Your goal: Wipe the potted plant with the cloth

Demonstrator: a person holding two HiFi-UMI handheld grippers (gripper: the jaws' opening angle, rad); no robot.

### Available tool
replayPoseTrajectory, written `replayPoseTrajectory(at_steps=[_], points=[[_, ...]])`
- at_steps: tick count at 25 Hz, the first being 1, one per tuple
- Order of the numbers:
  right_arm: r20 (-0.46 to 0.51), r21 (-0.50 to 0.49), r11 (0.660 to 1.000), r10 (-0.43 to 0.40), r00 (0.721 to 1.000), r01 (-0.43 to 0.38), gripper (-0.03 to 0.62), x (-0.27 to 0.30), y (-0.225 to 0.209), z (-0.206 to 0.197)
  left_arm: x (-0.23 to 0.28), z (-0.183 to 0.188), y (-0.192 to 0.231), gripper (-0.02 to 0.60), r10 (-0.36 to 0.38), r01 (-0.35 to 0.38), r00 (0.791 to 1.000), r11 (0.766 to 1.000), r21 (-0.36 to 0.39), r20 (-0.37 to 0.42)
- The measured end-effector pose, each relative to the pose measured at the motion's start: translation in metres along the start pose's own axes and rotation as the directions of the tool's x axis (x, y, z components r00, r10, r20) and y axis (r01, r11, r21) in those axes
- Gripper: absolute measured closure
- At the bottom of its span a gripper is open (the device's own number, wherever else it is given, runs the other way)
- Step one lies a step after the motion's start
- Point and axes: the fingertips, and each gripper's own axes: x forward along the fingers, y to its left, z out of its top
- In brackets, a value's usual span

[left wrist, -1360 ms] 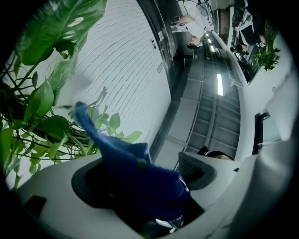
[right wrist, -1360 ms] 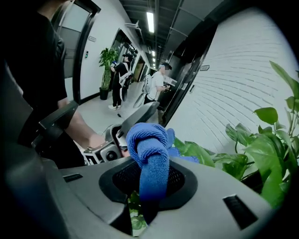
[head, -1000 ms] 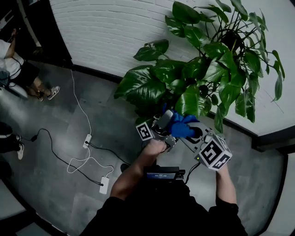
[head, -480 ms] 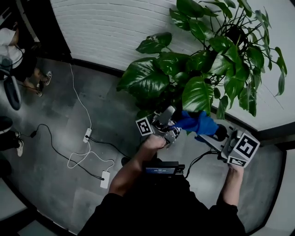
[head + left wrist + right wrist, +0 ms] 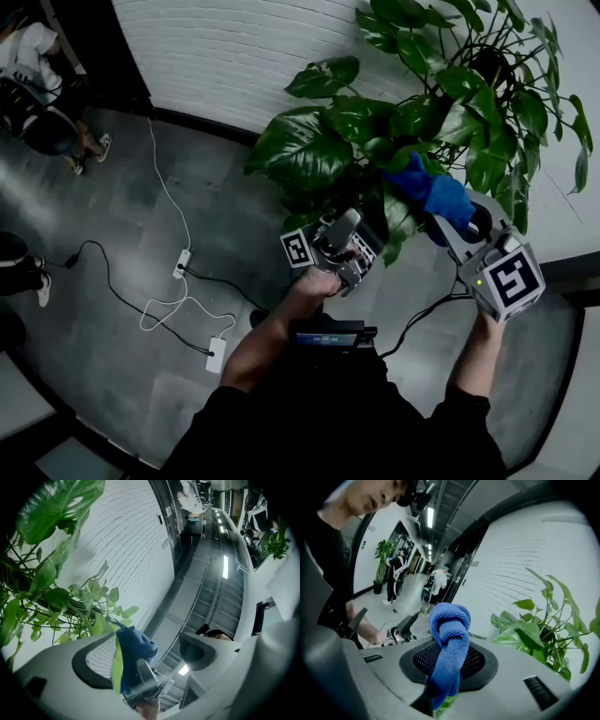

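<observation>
We've got the R claw [image 5: 448, 217] pinched tight on the blue cloth [image 5: 434, 193], which is pressed vs. a leaf [image 5: 399, 217] low on the plant [image 5: 412, 103], near the white brick wall [image 5: 216, 56]. L claw [image 5: 356, 246] is spread wide; that leaf's edge sits beside one pad.

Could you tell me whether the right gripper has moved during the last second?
Yes. The right gripper, holding the cloth, moved up and rightward into the potted plant leaves.

Office corridor: brick wall [image 5: 234, 56], ceiling lights [image 5: 225, 566]
</observation>
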Motion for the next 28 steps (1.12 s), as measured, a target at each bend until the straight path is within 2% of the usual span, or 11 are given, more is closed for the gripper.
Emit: replayPoseTrajectory(at_steps=[2,6,9,14,19,22,28], points=[[-0.027,-0.002,0.999,0.053,0.998,-0.053,0.485,0.022,0.019,-0.013,-0.001,-0.001,-0.003,0.161,-0.005,0.005,1.0,1.0,-0.011,0.011],[-0.007,0.027,0.985,0.172,0.985,-0.172,0.485,0.045,0.061,-0.032,-0.004,0.001,-0.004,0.161,-0.005,0.005,1.0,1.0,-0.016,0.022],[-0.025,0.021,0.975,0.221,0.975,-0.22,0.485,0.048,0.08,-0.042,-0.001,0.005,-0.001,0.161,-0.01,0.01,1.0,1.0,-0.005,0.013],[-0.063,0.029,0.954,0.298,0.952,-0.297,0.485,0.044,0.123,-0.057,-0.015,0.009,-0.005,0.161,0.02,-0.019,0.999,1.0,-0.007,0.041],[-0.077,0.056,0.924,0.382,0.921,-0.379,0.485,0.036,0.162,-0.067,-0.025,0.013,-0.015,0.161,0.035,-0.035,0.998,0.999,0.005,0.043],[-0.049,0.1,0.908,0.413,0.909,-0.407,0.485,0.032,0.177,-0.061,-0.036,0.019,-0.022,0.161,0.056,-0.057,0.997,0.998,0.019,0.044],[0.09,0.144,0.88,0.444,0.892,-0.453,0.485,0.04,0.198,-0.027,-0.067,0.046,-0.05,0.161,0.096,-0.101,0.993,0.992,0.075,0.071]])
